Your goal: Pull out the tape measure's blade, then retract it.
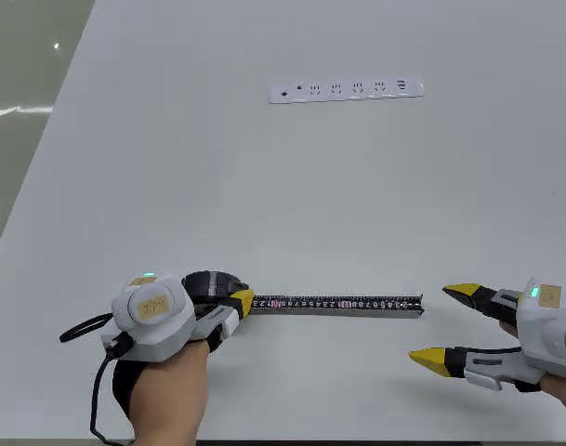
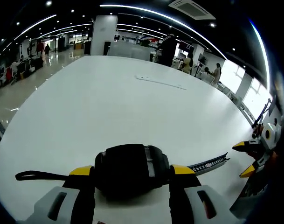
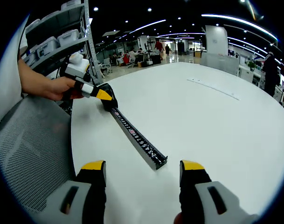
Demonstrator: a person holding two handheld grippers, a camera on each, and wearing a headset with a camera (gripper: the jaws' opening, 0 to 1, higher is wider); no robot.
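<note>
**Left gripper clamps the tape measure, blade out**

We see our left gripper at the lower left of the head view. Its yellow-tipped jaws are closed on the black case of the tape measure, one jaw on each side in the left gripper view. The blade lies flat on the white table, running from the case toward the right of the frame. Our right gripper sits at the lower right, jaws spread wide with nothing between them. Its tips are near the blade's free end but apart from it. In the right gripper view that end lies ahead, between the two jaws. A white power strip lies at upper centre, well apart from the blade.
</note>
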